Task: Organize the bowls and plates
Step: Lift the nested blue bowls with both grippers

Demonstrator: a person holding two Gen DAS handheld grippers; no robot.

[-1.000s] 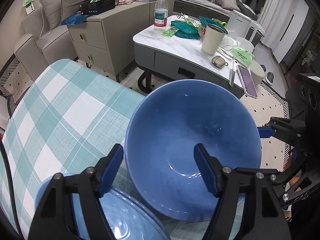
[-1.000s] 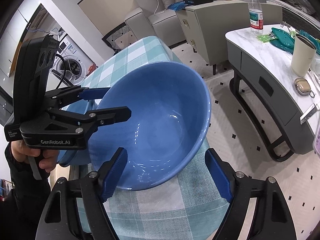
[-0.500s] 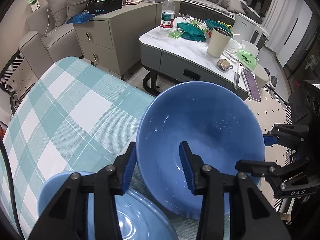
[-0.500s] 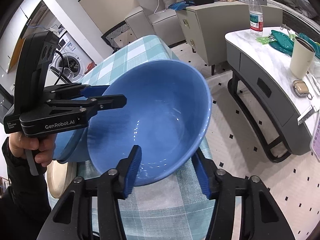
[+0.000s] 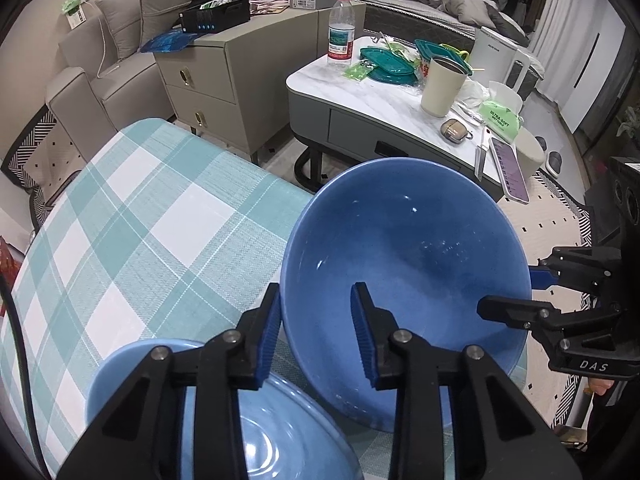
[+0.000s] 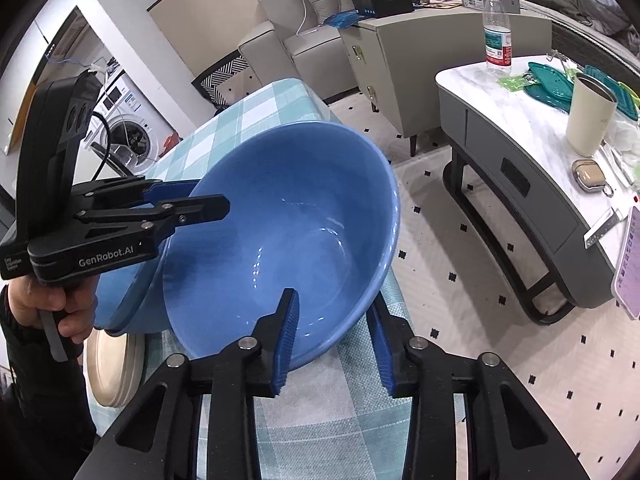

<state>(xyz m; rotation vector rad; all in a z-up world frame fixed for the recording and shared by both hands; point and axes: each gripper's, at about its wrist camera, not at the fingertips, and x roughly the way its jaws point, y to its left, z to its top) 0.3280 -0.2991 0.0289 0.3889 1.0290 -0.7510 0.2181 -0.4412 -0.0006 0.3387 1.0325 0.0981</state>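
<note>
A large dark-blue bowl sits tilted at the edge of the table with the teal checked cloth. My left gripper straddles the bowl's left rim, one pad outside and one inside, and its jaws are closing. A strip of the bowl's inner wall still shows beside the inner pad. My right gripper straddles the opposite rim the same way, also closing. A paler blue bowl stands right beside the big one, under my left gripper.
A cream plate lies past the pale bowl. A low marble table with a bottle, a cup and lids stands across the floor, and a beige cabinet and a sofa stand behind. A person's hand holds the left gripper.
Both grippers' jaws have narrowed from wide apart to close around the big bowl's rim. Neither hand has shifted and the bowl rests in the same spot.
</note>
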